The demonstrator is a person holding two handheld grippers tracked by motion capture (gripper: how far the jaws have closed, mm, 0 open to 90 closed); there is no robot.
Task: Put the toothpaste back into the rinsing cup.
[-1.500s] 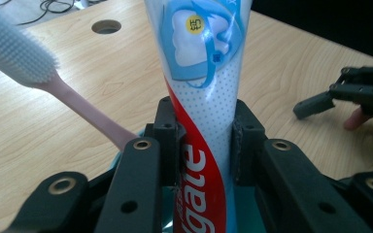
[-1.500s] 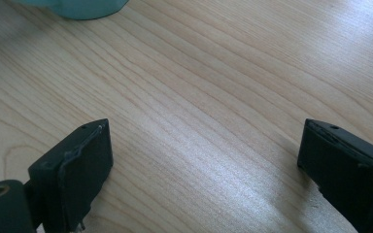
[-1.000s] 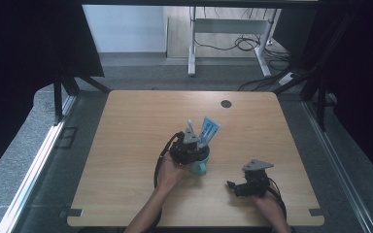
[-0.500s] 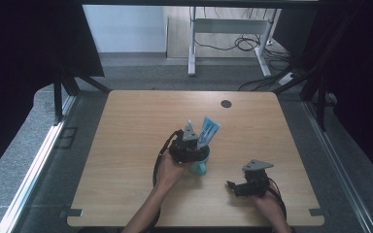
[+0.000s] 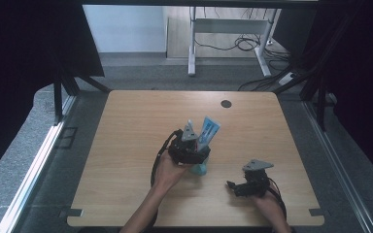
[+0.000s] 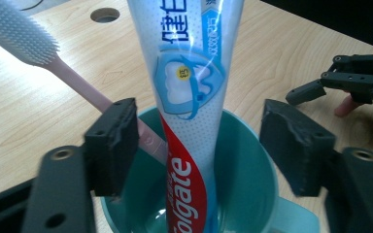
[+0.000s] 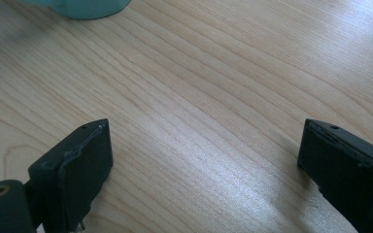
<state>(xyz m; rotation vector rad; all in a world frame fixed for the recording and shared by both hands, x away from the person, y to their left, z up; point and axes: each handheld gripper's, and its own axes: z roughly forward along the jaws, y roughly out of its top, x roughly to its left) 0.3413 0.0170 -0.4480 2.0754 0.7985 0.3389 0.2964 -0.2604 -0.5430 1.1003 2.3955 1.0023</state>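
A teal cup [image 6: 243, 194] stands on the wooden table [image 5: 126, 145], also visible as the cup [image 5: 200, 169] below my left hand. A white, blue and red toothpaste tube [image 6: 189, 107] stands in it and leans out as the tube [image 5: 208, 130]. A pink toothbrush [image 6: 68, 73] with a pale head leans in the cup too. My left gripper [image 6: 199, 145] has just been opening; its jaws stand on either side of the tube without touching it. My right gripper [image 7: 206, 160], seen from above as the gripper [image 5: 231, 187], hovers open over bare wood to the right of the cup.
A round cable hole [image 5: 226, 103] sits near the table's far edge. The cup's base [image 7: 85, 7] shows at the top of the right gripper view. Black frame legs and cables stand on the floor beyond the table.
In the high view both hands, the cup and the tube stay about where they were; no movement is plain at that distance.
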